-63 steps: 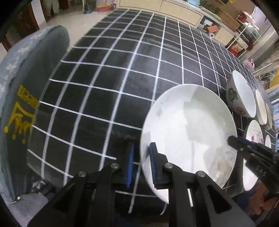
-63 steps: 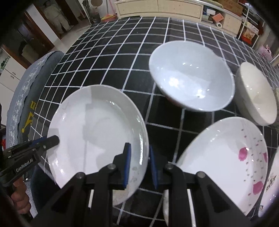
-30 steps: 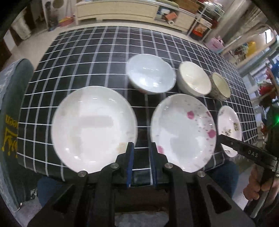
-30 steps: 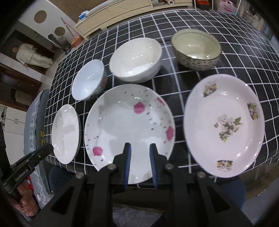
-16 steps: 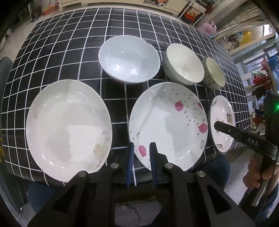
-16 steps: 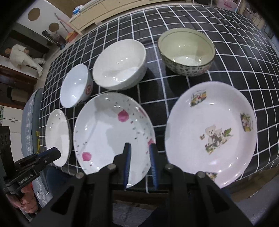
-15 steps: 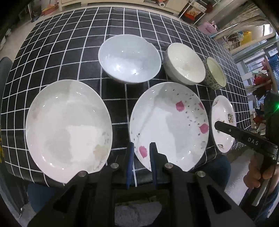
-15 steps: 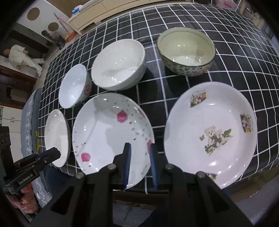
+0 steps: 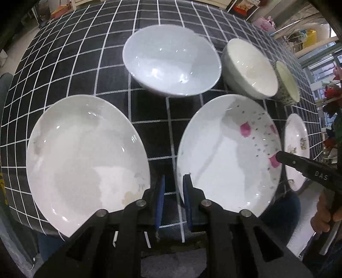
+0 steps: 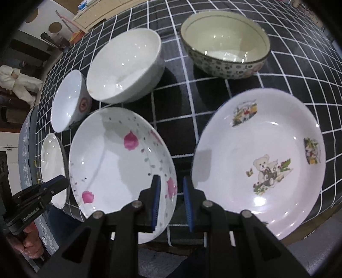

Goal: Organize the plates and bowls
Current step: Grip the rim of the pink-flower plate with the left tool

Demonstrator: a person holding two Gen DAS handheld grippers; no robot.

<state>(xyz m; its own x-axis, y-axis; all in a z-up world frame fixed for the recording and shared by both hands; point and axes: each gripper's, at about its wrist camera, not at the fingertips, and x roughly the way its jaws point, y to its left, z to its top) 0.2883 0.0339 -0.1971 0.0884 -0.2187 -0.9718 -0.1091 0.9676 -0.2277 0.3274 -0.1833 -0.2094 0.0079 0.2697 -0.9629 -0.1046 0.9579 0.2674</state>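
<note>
Three plates lie along the near edge of the black checked table (image 9: pixel 64 53): a plain white plate (image 9: pixel 85 154), a pink-flower plate (image 9: pixel 228 154) and a teddy-bear plate (image 10: pixel 258 158). Behind them stand a pale blue bowl (image 9: pixel 171 57), a white bowl (image 9: pixel 250 68) and a patterned bowl (image 10: pixel 224 42). My left gripper (image 9: pixel 172 192) hangs empty over the gap between the white and flower plates, jaws a narrow gap apart. My right gripper (image 10: pixel 170 194) hangs empty over the gap between the flower plate (image 10: pixel 121 162) and the bear plate, jaws likewise narrowly apart.
A grey chair back (image 10: pixel 26 136) stands at the table's left end. Low cabinets (image 10: pixel 89 17) and shelves with clutter (image 9: pixel 303 38) line the far side of the room. The table's near edge runs just under both grippers.
Both grippers have come closer and lower toward the plates at the near table edge. The dishes have not moved.
</note>
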